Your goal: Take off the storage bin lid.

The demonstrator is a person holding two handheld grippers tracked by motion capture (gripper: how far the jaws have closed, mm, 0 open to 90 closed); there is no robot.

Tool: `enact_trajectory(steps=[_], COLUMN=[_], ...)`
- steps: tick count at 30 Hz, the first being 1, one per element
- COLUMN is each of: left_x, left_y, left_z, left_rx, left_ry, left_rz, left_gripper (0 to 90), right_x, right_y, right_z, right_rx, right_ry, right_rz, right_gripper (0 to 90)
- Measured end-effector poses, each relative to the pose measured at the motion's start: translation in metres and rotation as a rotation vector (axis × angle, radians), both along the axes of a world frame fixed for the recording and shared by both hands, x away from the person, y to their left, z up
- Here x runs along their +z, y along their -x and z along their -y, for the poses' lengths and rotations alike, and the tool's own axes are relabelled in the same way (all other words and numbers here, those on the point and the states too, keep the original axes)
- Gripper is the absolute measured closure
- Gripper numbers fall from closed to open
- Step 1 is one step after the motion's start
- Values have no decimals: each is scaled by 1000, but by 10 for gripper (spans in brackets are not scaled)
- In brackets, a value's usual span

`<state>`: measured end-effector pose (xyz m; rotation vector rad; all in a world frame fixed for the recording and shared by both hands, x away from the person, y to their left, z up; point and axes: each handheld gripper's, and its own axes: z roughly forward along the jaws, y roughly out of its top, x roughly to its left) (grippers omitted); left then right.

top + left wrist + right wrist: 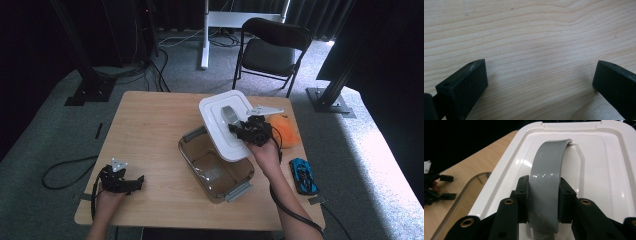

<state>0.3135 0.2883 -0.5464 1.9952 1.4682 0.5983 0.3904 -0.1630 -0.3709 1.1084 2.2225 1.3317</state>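
Two hand-held grippers | right hand-held gripper [544, 202] clamps grey handle [546, 177] of white lid [226, 125], tilted above open bin [216, 167] | left hand-held gripper [131, 182] wide, resting on surface [150, 130] | risk: lid swings, slips from narrow grip, strikes bin rim

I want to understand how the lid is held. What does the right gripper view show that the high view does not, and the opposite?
Right gripper view alone: the two jaws press on the sides of the grey handle of the white lid.

High view alone: the open clear container, a blue toy car, an orange thing and a black chair.

Shared: the right gripper lifting the lid by its handle, the wooden table, and the left gripper resting apart.
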Motion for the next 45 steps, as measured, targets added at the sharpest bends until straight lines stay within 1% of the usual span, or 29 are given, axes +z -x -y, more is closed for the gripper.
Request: enact_trajectory(steps=[4,6,11,19,21,22,26,28,30,32,34,36,38,42,45], left_x=[0,0,0,0,0,0,0,0,0,0,0,0,0,0,0], left_y=[0,0,0,0,0,0,0,0,0,0,0,0,0,0,0], left_z=[0,0,0,0,0,0,0,0,0,0,0,0,0,0,0], left_rx=[-1,-1,-1,-1,-1,-1,-1,-1,-1,-1,-2,-1,-1,-2,-1], left_ry=[-1,-1,-1,-1,-1,-1,-1,-1,-1,-1,-1,-1,-1,-1,-1], left_rz=[-1,-1,-2,-3,-3,-2,-3,-3,-3,-3,-3,-3,-3,-3,-3], left_gripper=[1,1,2,1,1,1,1,1,2,1,2,2,2,2,2], right_x=[-4,-5,-8,-11,-13,-15,-25,-31,-36,-40,-46,-52,-59,-71,-80], right_y=[-12,-18,-32,-58,-66,-69,-82,-89,-94,-98,-102,-105,-107,-109,-111], right_z=[2,4,10,19,21,22,25,27,28,28,27,28,27,28,27], right_rx=[-19,-25,-52,-98,-107,-112,-139,-153,-164,-171,-174,-181,-181,-188,-190], right_ry=[9,1,-5,-1,3,-6,4,2,6,8,25,12,18,7,17], right_rz=[-11,-22,-22,-27,-34,-38,-43,-63,-66,-80,-82,-101,-109,-128,-145], right_gripper=[678,678,678,678,678,678,678,678,678,678,678,678,677,678,677])
